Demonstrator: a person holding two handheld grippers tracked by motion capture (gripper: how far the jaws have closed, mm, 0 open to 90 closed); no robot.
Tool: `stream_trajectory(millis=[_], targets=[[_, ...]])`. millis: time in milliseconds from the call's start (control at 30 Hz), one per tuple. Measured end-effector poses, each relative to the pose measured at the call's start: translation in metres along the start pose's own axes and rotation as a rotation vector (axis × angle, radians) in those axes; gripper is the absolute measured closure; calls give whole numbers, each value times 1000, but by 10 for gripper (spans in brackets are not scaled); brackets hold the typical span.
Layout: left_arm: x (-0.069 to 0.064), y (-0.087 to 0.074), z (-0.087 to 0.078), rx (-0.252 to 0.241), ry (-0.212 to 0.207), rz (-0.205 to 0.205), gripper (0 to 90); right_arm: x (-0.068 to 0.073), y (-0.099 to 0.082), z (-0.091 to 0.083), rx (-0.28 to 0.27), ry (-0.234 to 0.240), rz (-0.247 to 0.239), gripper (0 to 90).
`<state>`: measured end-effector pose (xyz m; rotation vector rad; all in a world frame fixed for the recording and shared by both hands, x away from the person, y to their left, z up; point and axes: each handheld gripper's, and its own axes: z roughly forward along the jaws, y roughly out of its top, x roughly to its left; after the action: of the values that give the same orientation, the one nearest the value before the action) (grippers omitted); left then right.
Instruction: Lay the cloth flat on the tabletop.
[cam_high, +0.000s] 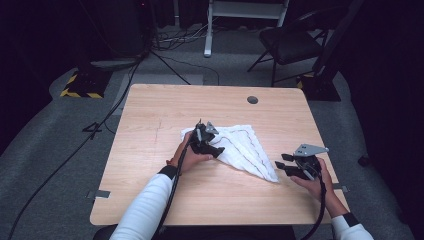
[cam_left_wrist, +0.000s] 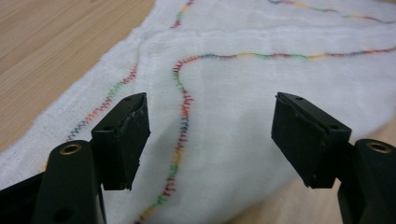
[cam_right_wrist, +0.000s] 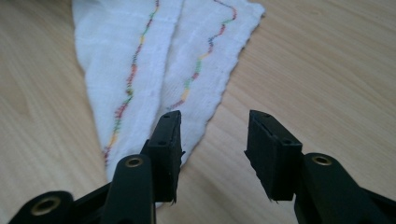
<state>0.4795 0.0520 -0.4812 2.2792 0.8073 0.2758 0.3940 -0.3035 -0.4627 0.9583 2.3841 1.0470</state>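
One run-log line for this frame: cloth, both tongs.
cloth: folded to a triangle, flat on table | left tongs: open over cloth, nothing held | right tongs: open at cloth's corner, nothing held

Bench (cam_high: 150, 200): light wood-grain top, squarish with rounded corners, and a round dark grommet (cam_high: 252, 100) near its far edge.
Floor (cam_high: 45, 165): grey carpet, lit around the bench and falling into darkness toward the sides.
Cables (cam_high: 75, 150): black leads run across the carpet at the left, toward the far equipment.
Stand base (cam_high: 80, 85): dark foot with yellow-and-black hazard striping, far left.
Chair (cam_high: 290, 42): black folding chair beyond the far right corner.
White frame (cam_high: 210, 30): pale metal legs of a rack or table at the back.
Surroundings: dark and unlit at both sides and at the rear.
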Motion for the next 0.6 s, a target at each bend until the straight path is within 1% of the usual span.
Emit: stream_trajectory(millis=[67, 100, 133, 200, 267, 300, 333, 367, 400, 467, 500, 533, 567, 600], targets=[[4, 1, 5, 33, -7, -15, 383, -5, 4, 6, 0, -11, 0, 559], [5, 0, 6, 44, -17, -14, 421, -7, 6, 10, 3, -12, -3, 562], [5, 0, 6, 46, -11, -5, 476, -10, 9, 15, 7, -12, -7, 563], [7, -1, 4, 45, -22, 1, 566, -14, 15, 24, 11, -19, -13, 568], [8, -2, 2, 47, -29, 13, 686, -16, 20, 33, 13, -5, -6, 568], [8, -3, 0, 40, -36, 22, 736, -17, 22, 38, 6, 6, -9, 569], [7, -3, -2, 32, -31, 36, 778, -16, 25, 44, -2, 6, -25, 573], [6, -4, -4, 28, -33, 49, 808, -16, 27, 49, 16, 8, -35, 568], [6, -4, -6, 21, -37, 56, 838, -15, 29, 54, 26, 21, -34, 567], [5, -5, -10, 13, -38, 62, 846, -12, 31, 62, 37, 22, -42, 569], [5, -7, -14, -2, -43, 60, 848, -11, 32, 65, 44, 23, -43, 569], [4, -8, -18, -7, -45, 74, 855, -9, 32, 68, 48, 36, -47, 570], [3, -9, -21, -13, -43, 78, 856, -8, 32, 69, 55, 43, -49, 572], [1, -11, -25, -16, -44, 89, 856, -7, 32, 70, 59, 43, -54, 572]])
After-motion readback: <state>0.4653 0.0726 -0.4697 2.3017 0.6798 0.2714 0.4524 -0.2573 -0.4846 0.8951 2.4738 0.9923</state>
